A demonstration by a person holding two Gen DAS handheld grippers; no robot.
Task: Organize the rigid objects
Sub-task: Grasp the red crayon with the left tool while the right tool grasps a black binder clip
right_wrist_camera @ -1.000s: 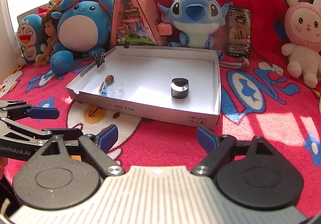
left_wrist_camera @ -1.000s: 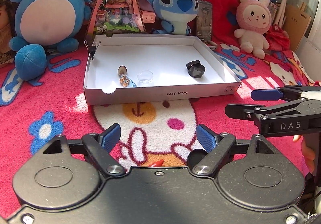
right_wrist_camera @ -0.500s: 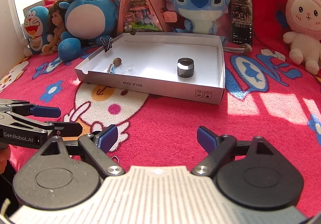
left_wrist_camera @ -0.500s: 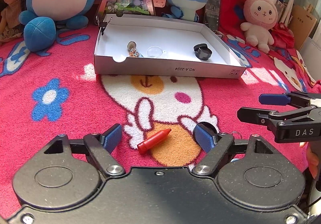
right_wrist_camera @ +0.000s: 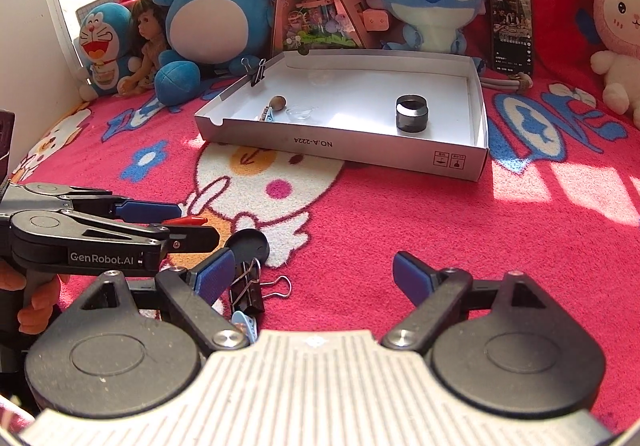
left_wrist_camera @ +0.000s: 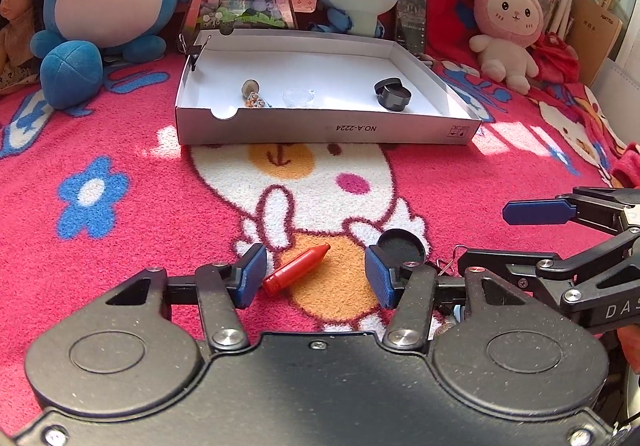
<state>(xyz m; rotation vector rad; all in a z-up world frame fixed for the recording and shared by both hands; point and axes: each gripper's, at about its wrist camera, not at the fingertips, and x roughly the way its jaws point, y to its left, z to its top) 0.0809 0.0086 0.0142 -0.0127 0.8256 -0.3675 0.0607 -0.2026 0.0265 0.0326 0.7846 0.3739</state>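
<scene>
Left wrist view: left gripper (left_wrist_camera: 316,276) has just been closing, jaws still apart, red crayon (left_wrist_camera: 297,269) lying between them on the blanket (left_wrist_camera: 120,266). Its blunt end sits against or just beside the left pad, tip pointing up-right toward the gap's middle; the right pad is clear of it (no clamp yet). Black round lid (left_wrist_camera: 401,245) sits just beyond the right pad. White box (left_wrist_camera: 320,124) is well ahead of the jaws, already holding a black ring tin (left_wrist_camera: 393,93) and some small bits.

Right wrist view: right gripper (right_wrist_camera: 314,278) jaws wide apart, nothing between them but blanket. Black binder clip (right_wrist_camera: 249,288) lies just inside the left pad, wire loop pointing into the gap.

Handling, my read: the crayon is light, stiff and smooth, a tapered cylinder, so it will likely roll or squirt out if pinched near the tip. Take it mid-body, pads square across the barrel. It lies diagonal to the jaws now (a small wrist twist should help). The soft pile underneath gives, so pads can dig in slightly.
</scene>
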